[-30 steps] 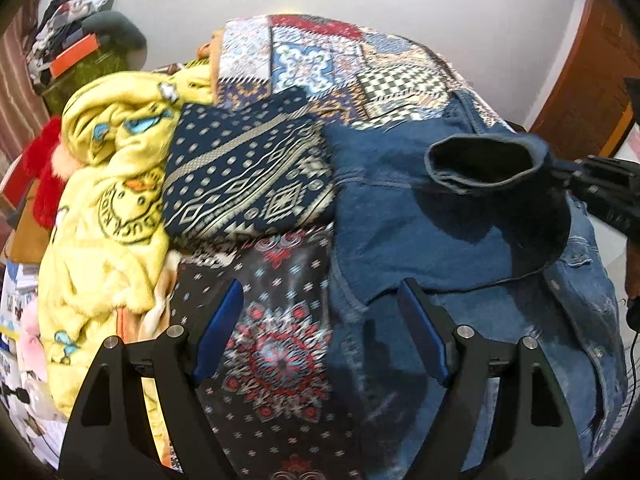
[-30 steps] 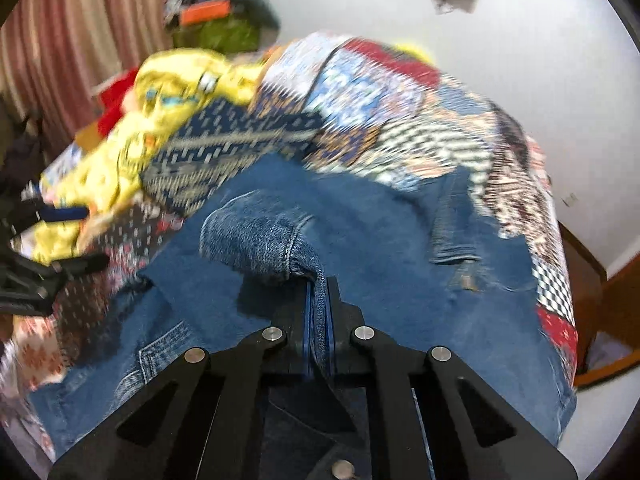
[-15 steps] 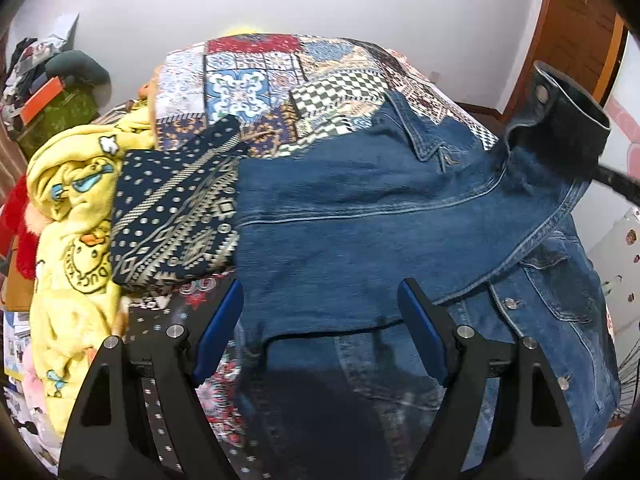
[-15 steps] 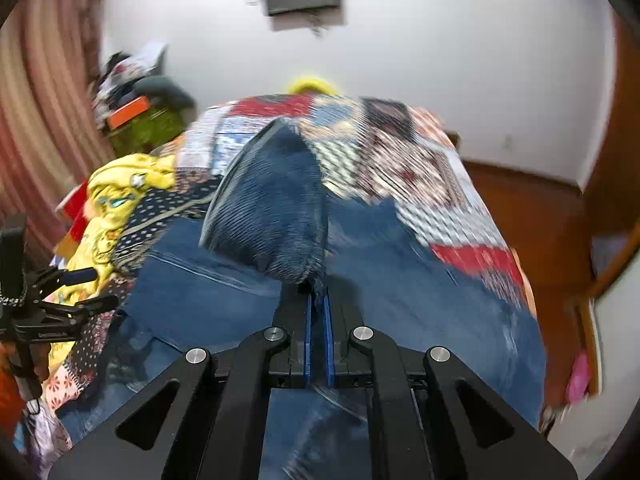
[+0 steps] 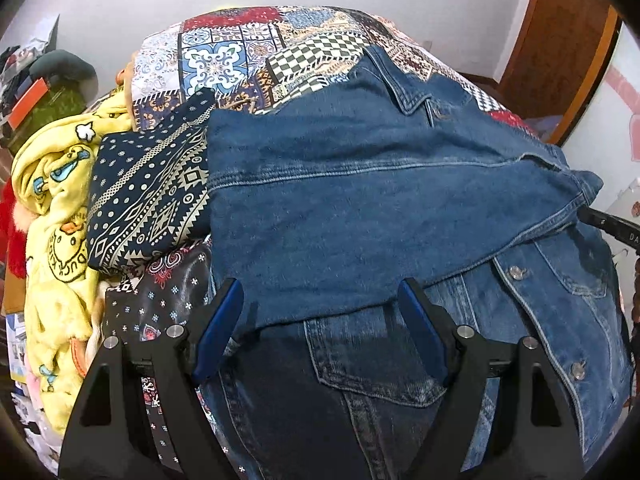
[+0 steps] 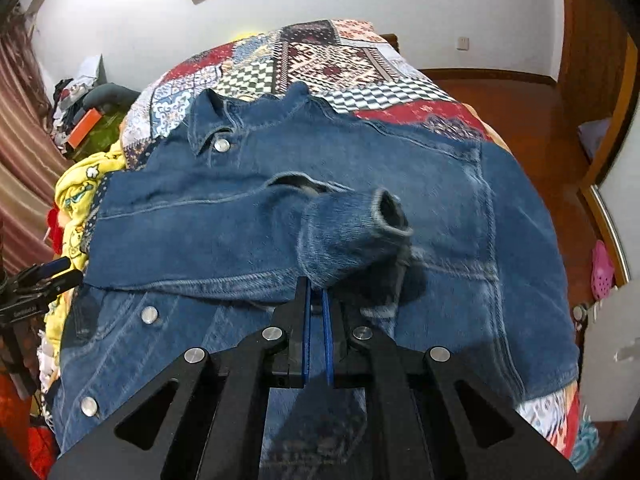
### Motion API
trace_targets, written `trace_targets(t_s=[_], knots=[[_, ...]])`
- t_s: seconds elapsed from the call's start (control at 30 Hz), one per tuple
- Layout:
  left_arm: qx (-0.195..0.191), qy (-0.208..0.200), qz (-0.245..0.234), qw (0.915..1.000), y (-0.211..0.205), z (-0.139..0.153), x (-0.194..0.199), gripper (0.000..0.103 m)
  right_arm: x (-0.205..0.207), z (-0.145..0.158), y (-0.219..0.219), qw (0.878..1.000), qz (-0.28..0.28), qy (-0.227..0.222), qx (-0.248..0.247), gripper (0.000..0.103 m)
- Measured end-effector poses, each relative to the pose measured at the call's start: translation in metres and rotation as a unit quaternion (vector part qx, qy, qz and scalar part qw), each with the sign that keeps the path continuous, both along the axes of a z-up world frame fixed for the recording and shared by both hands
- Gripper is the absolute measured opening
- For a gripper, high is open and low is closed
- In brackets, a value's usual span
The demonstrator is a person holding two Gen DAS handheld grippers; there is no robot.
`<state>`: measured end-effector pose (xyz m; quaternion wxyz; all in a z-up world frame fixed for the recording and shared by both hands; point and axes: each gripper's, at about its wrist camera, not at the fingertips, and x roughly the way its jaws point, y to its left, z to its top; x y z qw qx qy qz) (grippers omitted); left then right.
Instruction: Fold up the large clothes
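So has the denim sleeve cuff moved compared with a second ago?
Yes. The right gripper, its jaws just beginning to part, has carried the sleeve cuff across the denim jacket, from the yellow blanket side towards the door side.

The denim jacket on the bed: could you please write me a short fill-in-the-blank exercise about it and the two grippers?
1. The right gripper pinches the jacket's ____, folded across the denim jacket.
2. The left gripper hovers with its jaws ____.
3. Beside the jacket lies a navy patterned cloth, and past it a ____ duck-print blanket.
4. Everything lies on a ____ bedspread.

Missing words: sleeve; open; yellow; patchwork
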<state>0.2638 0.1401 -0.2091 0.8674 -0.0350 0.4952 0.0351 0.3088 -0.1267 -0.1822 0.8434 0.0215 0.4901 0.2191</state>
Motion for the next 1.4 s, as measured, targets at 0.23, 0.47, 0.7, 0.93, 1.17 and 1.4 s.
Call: trace_targets(t_s=[0.23,0.47,0.7,0.93,1.17,1.4], knots=[[0.01,-0.002,-0.017,0.9998,-0.011,0.004,0.003,0.079,-0.008,0.005,-0.056,0.997,-0.074,0.023,0.001,0.068],[-0.013,-0.029,-0.078,0.9965,-0.062,0.037,0.038,0.079,-0.023,0.018,-0.136,0.98,-0.194,0.024,0.035,0.081],[-0.009,-0.044,-0.202,0.9784,-0.175,0.049,0.068,0.092,-0.033,-0.012,-0.197,0.957,-0.269,0.085,0.06,0.081],[0.074,-0.042,-0.252,0.964,-0.258,0.016,0.101,0.092,-0.032,-0.045,-0.217,0.935,-0.29,0.149,0.141,0.081],[0.145,-0.071,-0.28,0.9463,-0.286,-0.001,0.127,0.062,-0.018,-0.066,-0.22,0.919,-0.291,0.174,0.201,0.081],[0.029,-0.075,-0.229,0.9702,-0.256,0.022,0.145,0.017,0.0,-0.071,-0.221,0.914,-0.32,0.164,0.188,0.049]])
